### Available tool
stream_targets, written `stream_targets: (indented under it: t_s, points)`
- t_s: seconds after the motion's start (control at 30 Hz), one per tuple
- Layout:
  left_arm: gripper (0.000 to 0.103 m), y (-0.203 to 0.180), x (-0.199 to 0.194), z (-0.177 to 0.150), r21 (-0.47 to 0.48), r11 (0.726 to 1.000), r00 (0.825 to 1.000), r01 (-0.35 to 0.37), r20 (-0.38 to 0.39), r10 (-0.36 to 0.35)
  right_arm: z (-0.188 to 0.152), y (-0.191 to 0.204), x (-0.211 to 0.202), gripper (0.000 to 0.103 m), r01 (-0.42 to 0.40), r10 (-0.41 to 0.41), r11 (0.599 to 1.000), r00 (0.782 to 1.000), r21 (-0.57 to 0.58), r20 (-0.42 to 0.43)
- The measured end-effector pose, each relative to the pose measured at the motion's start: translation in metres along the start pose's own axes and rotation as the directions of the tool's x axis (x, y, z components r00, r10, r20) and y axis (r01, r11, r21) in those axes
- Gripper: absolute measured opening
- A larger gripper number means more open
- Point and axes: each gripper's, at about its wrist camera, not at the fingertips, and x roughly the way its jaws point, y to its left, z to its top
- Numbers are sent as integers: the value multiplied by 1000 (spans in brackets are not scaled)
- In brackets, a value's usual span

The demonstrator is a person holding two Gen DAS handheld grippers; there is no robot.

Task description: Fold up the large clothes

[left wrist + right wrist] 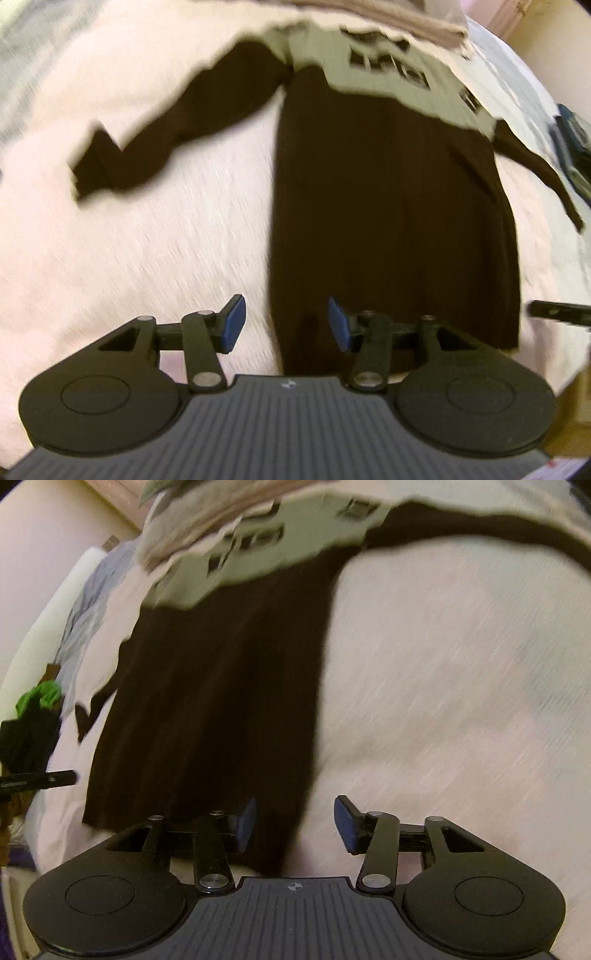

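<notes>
A dark brown sweater [388,206] with a pale green yoke [369,62] patterned in dark squares lies flat on the pale pink bedspread [147,258], hem toward me. One sleeve [166,136] stretches out left, the other [535,166] right. My left gripper [286,325] hangs open above the hem's left corner, with the garment's edge running beneath the gap between its blue pads. In the right wrist view the sweater [214,701] fills the left half. My right gripper [295,823] is open over the hem's right corner, and neither pad presses the cloth. Both views are motion-blurred.
A stack of beige folded clothes [388,18] lies beyond the collar. A blue item [572,140] sits at the bed's right side. In the right wrist view a light blue cloth [92,602] and a green and black object [37,701] are at the left, by a white edge [48,609].
</notes>
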Motion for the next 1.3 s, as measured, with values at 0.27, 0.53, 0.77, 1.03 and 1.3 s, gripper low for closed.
stream_targets:
  t_s: [0.27,0.53,0.77,1.03,1.3]
  points:
    - [3,9,32,-25,15,991,990,135,-44,-134,1,-11,10,10,-60,52,983,997,174,51]
    - [3,-11,-58,-34,60,987,988,146,37,-148,29,-14,-113,0,86,-87,994,996,63,17]
    - [4,-41,-21,-65,43,988,983,151,-111,-146,13,-48,-77,1,209,-205,978,973,22,-108]
    - [21,-22,-40,-52,-46,998,991,-32,-134,25,75,-20,-75,42,277,-278,946,960,-170,14]
    - [46,42,-92,9,-143,964,970,-224,63,235,140,61,-32,42,122,-121,908,992,-400,27]
